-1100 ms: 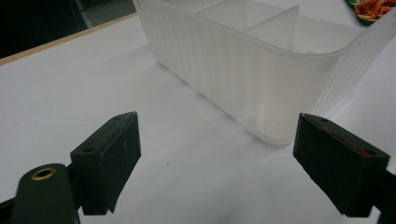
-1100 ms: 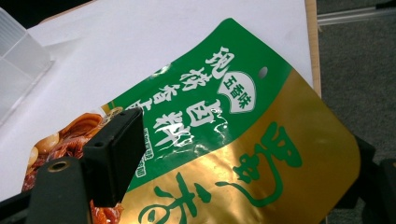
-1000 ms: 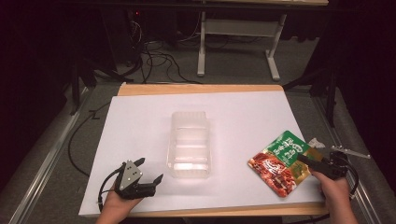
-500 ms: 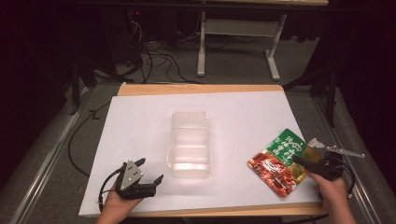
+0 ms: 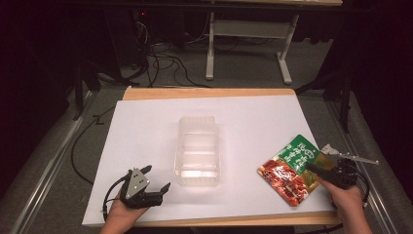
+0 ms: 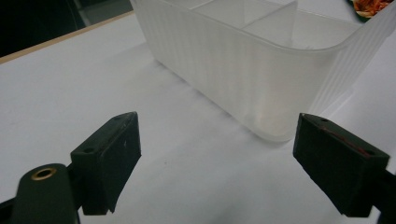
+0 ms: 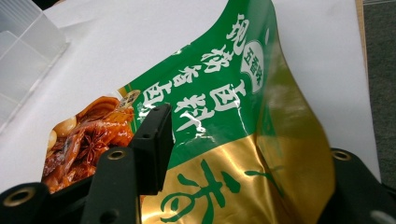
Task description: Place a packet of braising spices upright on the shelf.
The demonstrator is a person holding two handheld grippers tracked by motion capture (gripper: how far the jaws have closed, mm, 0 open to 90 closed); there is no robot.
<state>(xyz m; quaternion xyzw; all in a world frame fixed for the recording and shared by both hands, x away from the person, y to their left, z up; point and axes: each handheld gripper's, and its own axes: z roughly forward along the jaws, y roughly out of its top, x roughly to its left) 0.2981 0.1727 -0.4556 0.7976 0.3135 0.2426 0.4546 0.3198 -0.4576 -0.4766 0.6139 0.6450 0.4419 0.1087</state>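
Note:
A clear plastic container with inner dividers stands in the middle of the white sheet; its ribbed near wall rises just beyond my left gripper. That left gripper rests open near the front edge, left of the container, with nothing between its jaws. A green, red and gold food pouch lies at the right. My right gripper is open around the pouch's right edge. In the right gripper view one jaw lies over the pouch and the other sits behind its raised gold edge.
The white sheet covers a wooden table, whose right edge is close to the right hand. Past the table are a dark floor with cables and a white desk frame.
My right gripper has slid a little to the left, further onto the pouch's edge. The pouch, container and left gripper have stayed put.

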